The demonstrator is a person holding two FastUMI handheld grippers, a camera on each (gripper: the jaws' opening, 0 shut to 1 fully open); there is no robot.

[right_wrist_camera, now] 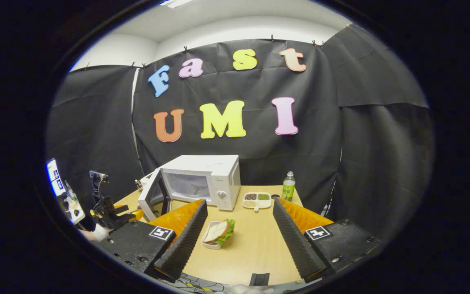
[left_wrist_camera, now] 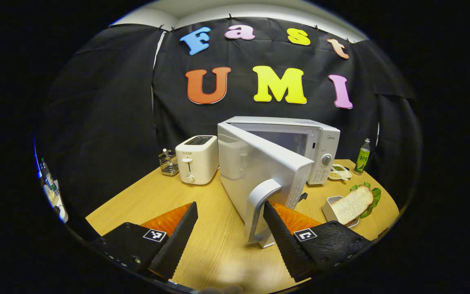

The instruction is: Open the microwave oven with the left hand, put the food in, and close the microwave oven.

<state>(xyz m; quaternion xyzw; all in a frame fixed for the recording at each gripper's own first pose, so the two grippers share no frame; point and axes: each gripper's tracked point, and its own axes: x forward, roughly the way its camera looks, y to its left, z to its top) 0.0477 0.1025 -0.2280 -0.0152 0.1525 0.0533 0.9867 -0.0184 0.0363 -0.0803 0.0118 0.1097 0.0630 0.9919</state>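
Both fingers of left gripper (left_wrist_camera: 231, 222) spread apart, just short of microwave door handle (left_wrist_camera: 259, 208); right gripper (right_wrist_camera: 239, 228) likewise apart, sandwich tray (right_wrist_camera: 217, 234) between, microwave (right_wrist_camera: 202, 179) beyond.

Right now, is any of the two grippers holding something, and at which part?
Nothing is held. The left gripper is open beside the microwave door handle, not gripping it. The right gripper is open above the sandwich dish.
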